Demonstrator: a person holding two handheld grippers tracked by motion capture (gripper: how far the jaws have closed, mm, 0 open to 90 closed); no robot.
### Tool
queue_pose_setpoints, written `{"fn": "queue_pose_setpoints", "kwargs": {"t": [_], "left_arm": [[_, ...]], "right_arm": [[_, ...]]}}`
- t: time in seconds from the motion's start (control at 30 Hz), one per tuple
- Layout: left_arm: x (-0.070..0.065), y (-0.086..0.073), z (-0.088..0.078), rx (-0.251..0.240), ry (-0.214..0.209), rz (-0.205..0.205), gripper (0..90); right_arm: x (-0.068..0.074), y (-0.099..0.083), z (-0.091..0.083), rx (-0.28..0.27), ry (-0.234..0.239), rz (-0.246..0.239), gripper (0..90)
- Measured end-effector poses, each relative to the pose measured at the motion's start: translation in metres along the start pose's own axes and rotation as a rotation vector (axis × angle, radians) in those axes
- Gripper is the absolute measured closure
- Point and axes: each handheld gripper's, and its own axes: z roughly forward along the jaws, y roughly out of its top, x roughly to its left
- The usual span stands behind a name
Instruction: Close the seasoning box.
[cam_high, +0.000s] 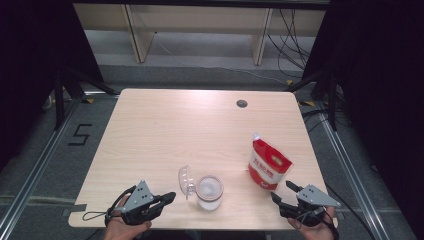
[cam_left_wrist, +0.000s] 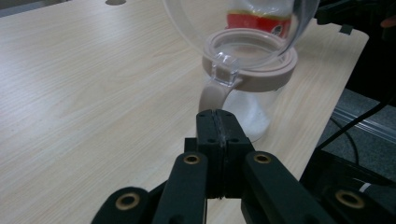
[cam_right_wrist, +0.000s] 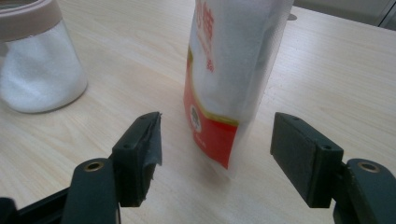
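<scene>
The jar (cam_high: 209, 192) is parked near the front edge of the table (cam_high: 165, 130), roughly midway between both grippers, with white grains inside and its clear domed lid (cam_high: 185, 181) flipped open toward the left. The left gripper (cam_high: 167, 198) is seen just beside it, jaws pressed fully together on nothing, tips pointed at the jar's handle (cam_left_wrist: 212, 95). The red-and-white bag (cam_high: 268, 165) is stood upright right of the jar, directly ahead of the right gripper (cam_high: 283, 192), whose jaws are spread wide with the bag between but untouched. So the bag looks like the right side's grab, probably. Pale wood tabletop, grey floor, dark curtains around.
</scene>
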Motion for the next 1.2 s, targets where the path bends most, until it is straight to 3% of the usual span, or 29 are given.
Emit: {"fn": "queue_pose_setpoints", "kwargs": {"t": [0.03,0.13,0.2,0.3,0.33,0.37,0.43,0.47,0.53,0.77,0.83,0.9,0.97,1.0,1.03,1.07,1.17,1.2], "left_arm": [[0.000,0.001,0.000,0.005,-0.001,0.014,88.8],[-0.003,0.003,0.002,0.002,-0.010,-0.003,88.7],[-0.003,0.005,0.002,-0.002,-0.017,0.001,88.7],[-0.002,0.009,0.002,0.000,-0.022,0.039,88.7],[-0.004,0.009,0.002,0.001,-0.019,0.013,88.7],[-0.003,0.011,0.002,0.000,-0.024,0.037,88.7],[-0.004,0.014,0.003,-0.012,-0.028,0.021,88.7],[-0.003,0.016,0.002,-0.002,-0.025,0.048,88.7],[-0.005,0.017,0.003,-0.006,-0.021,0.025,88.7],[-0.005,0.020,0.008,0.002,-0.032,0.057,88.3],[-0.008,0.021,0.010,-0.003,-0.030,0.034,87.8],[-0.006,0.023,0.011,-0.005,-0.038,0.073,87.6],[-0.007,0.024,0.012,-0.011,-0.036,0.064,87.6],[-0.009,0.023,0.013,-0.005,-0.030,0.039,87.6],[-0.009,0.023,0.013,-0.001,-0.033,0.043,87.5],[-0.008,0.024,0.014,-0.003,-0.033,0.059,87.5],[-0.009,0.024,0.015,-0.008,-0.041,0.055,86.8],[-0.010,0.025,0.015,-0.003,-0.043,0.049,86.2]], "right_arm": [[0.000,0.000,0.000,-0.001,0.001,-0.002,34.6],[0.001,0.000,0.000,-0.002,-0.008,-0.008,34.6],[0.002,0.000,0.001,-0.004,0.017,0.005,34.5],[0.002,0.000,0.001,-0.002,0.010,-0.020,34.3],[0.003,0.000,0.001,0.001,0.009,-0.012,34.3],[0.002,0.000,0.002,-0.003,0.007,-0.034,34.3],[0.003,0.000,0.002,-0.003,0.014,-0.017,34.3],[0.003,0.000,0.002,-0.005,0.009,-0.020,34.3],[0.003,-0.001,0.002,-0.002,0.003,-0.014,34.3],[0.004,0.000,0.002,0.007,0.009,-0.011,34.3],[0.004,0.000,0.002,0.011,0.004,-0.013,34.3],[0.004,0.000,0.001,0.016,-0.003,-0.018,34.3],[0.003,0.000,0.002,0.003,-0.009,-0.032,34.3],[0.003,0.000,0.001,0.008,-0.006,-0.031,34.3],[0.004,0.000,0.001,0.020,0.003,-0.009,34.3],[0.004,0.000,0.001,0.019,0.001,-0.009,34.3],[0.003,0.000,0.001,0.006,-0.008,-0.037,34.3],[0.004,0.000,0.002,0.010,0.004,-0.023,34.3]]}}
